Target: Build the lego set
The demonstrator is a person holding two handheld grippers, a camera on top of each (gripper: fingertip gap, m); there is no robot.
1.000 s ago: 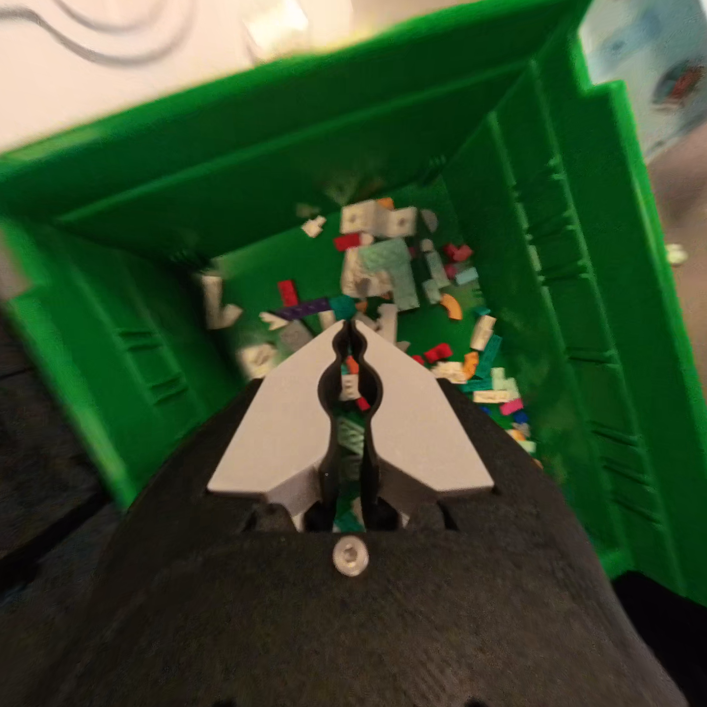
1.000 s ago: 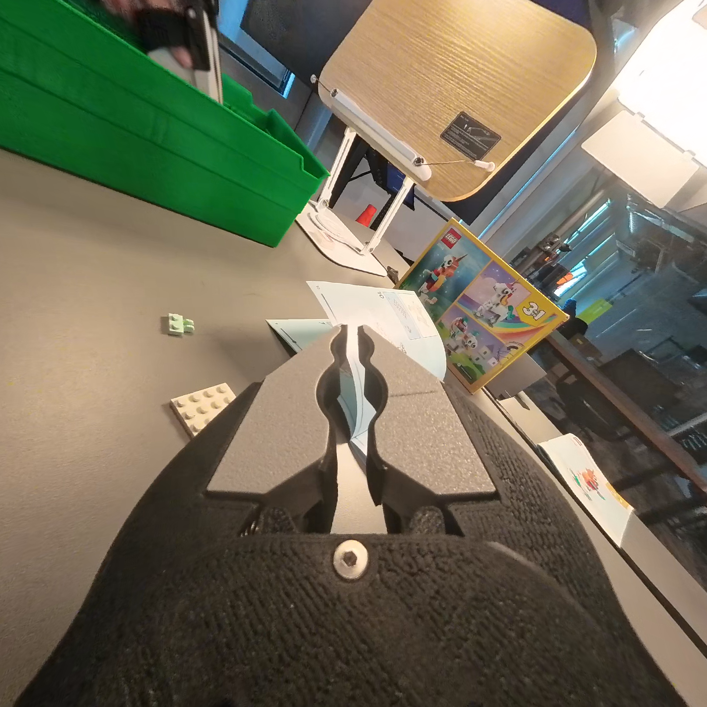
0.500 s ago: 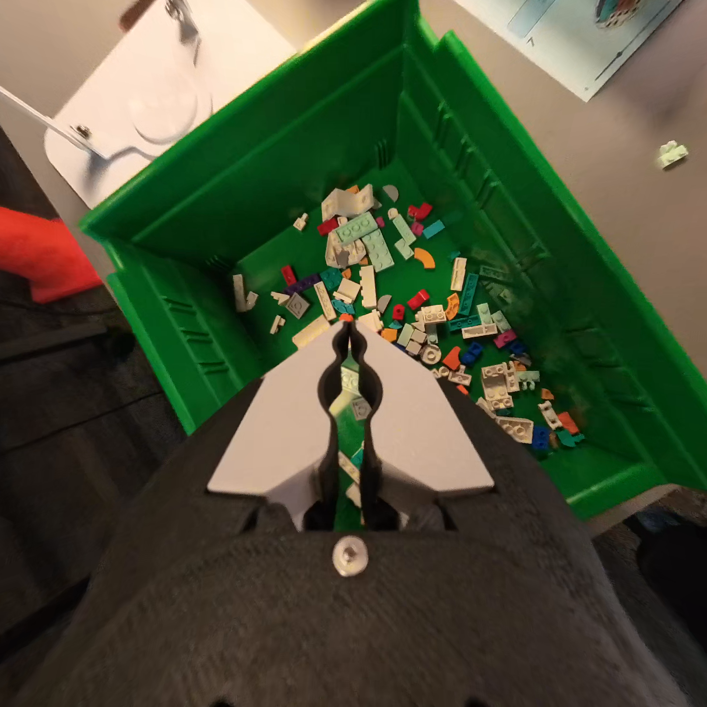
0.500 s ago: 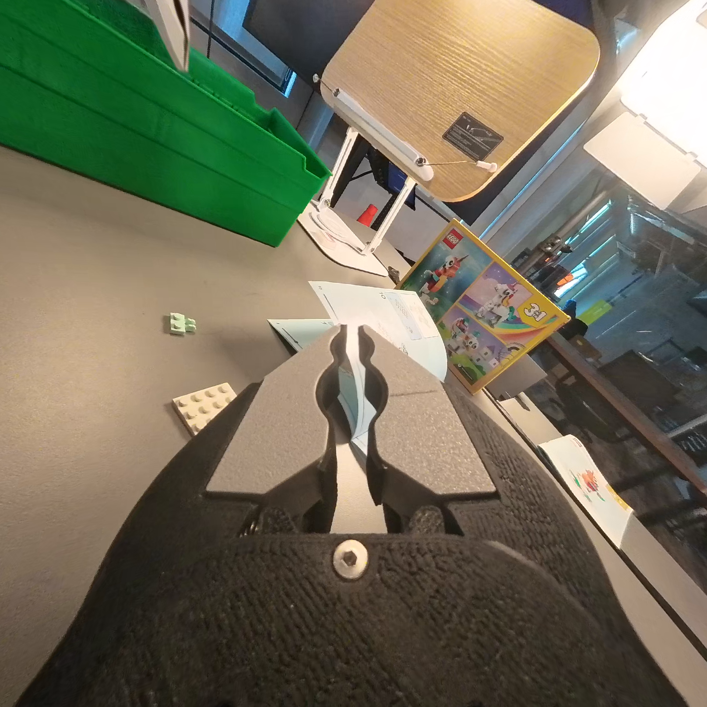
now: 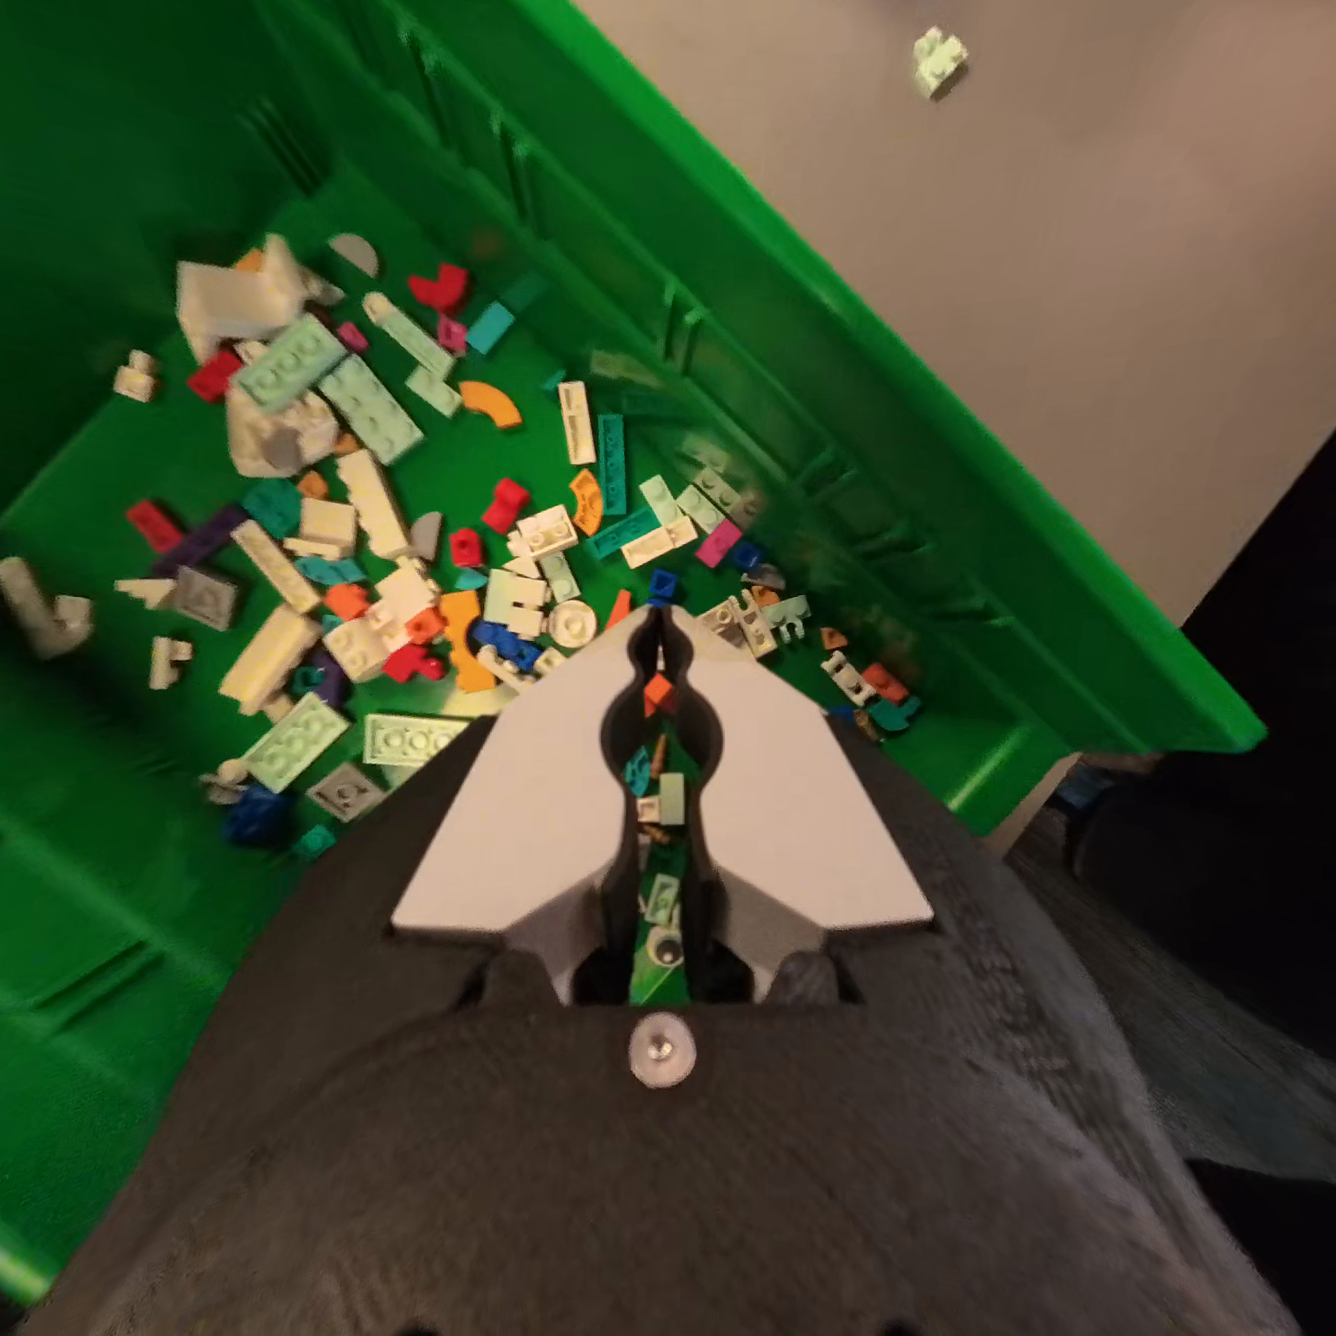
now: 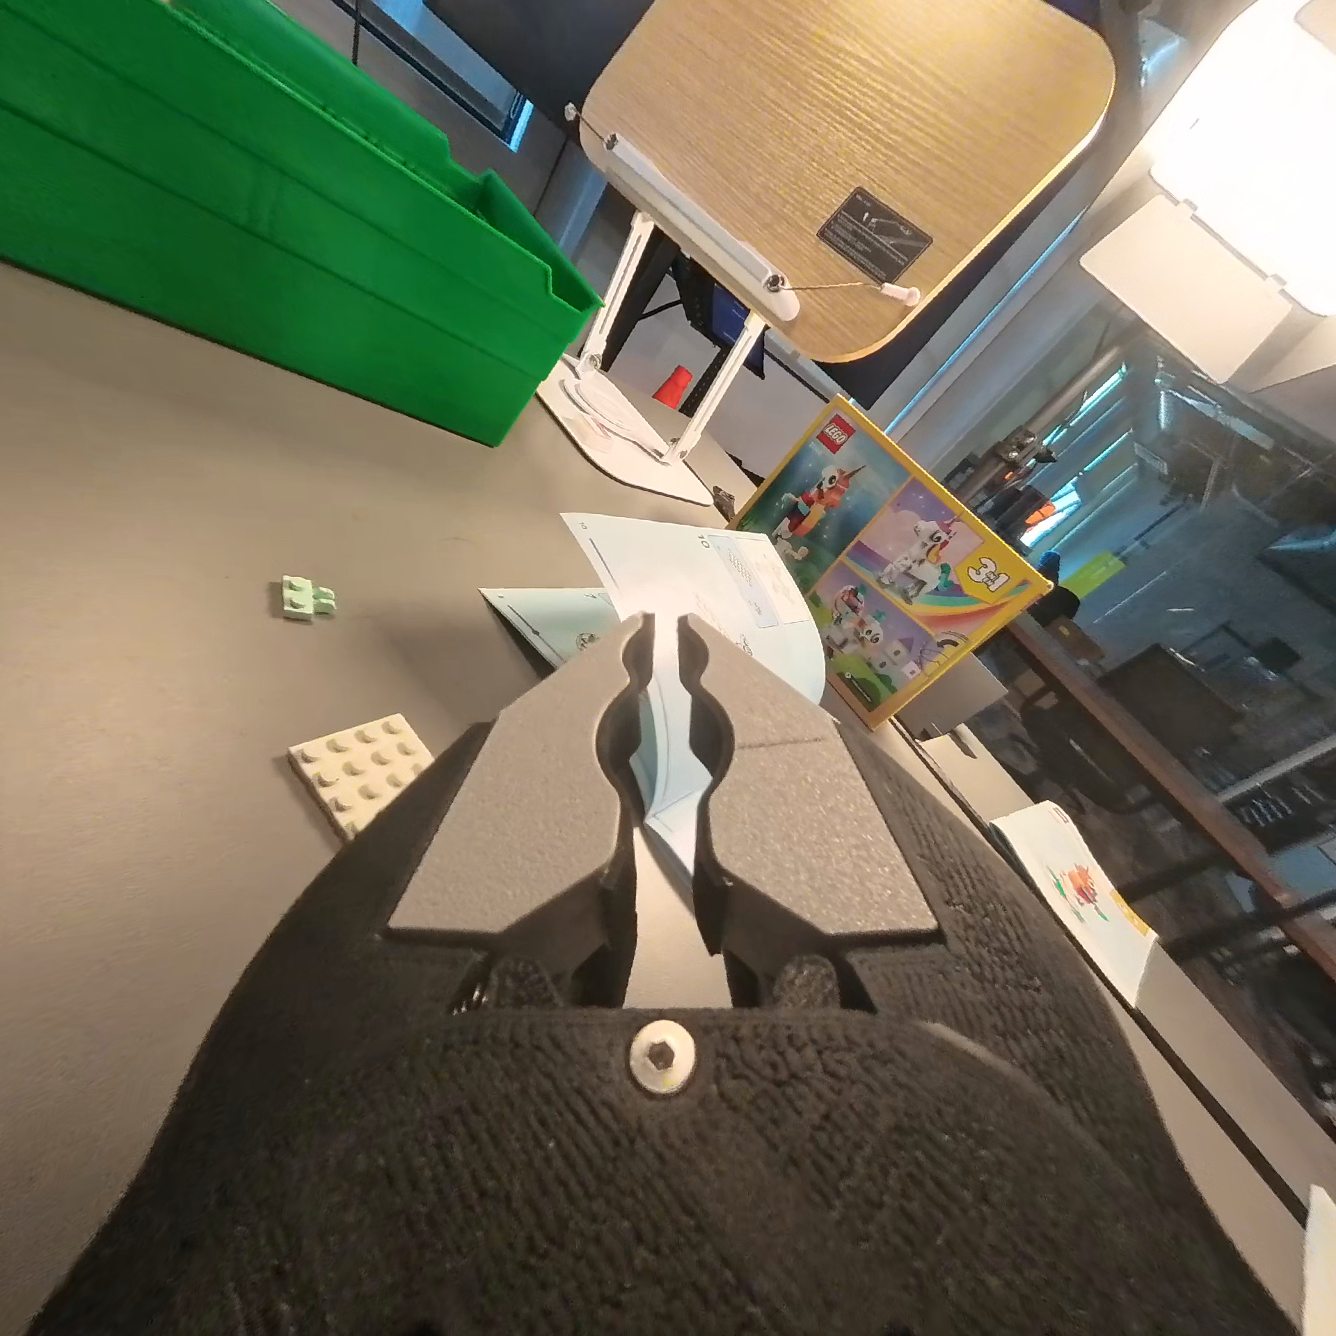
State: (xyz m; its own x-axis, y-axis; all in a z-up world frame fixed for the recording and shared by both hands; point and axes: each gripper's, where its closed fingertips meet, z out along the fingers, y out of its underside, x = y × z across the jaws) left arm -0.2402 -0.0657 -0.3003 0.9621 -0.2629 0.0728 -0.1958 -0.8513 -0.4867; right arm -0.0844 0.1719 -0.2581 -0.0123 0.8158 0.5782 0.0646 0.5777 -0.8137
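Loose lego pieces [image 5: 405, 549] are lying scattered across the floor of the green bin [image 5: 795, 405]: mint plates, white bricks, orange curved pieces, red, teal and dark blue bits. The left gripper [image 5: 659, 620] is hovering above that pile with its two grey fingers [image 5: 549, 781] pressed tip to tip; nothing is showing pinched at the tips, and the small pieces seen through the gap are lying on the bin floor below.

Outside the bin, a small mint-green piece [image 6: 307, 598] is sitting alone on the grey table [image 6: 144, 506], and a cream studded plate [image 6: 361, 766] is lying flat nearer the right gripper [image 6: 666, 620], partly hidden by its left finger. The right gripper is resting low over the table with its tips slightly parted, holding nothing. Just ahead of it an open instruction booklet [image 6: 708, 600] is lying with one page curling up. Beyond the booklet the yellow-edged lego box [image 6: 889, 578] is standing tilted, and a white stand with a wooden board [image 6: 831, 144] is rising behind the bin.
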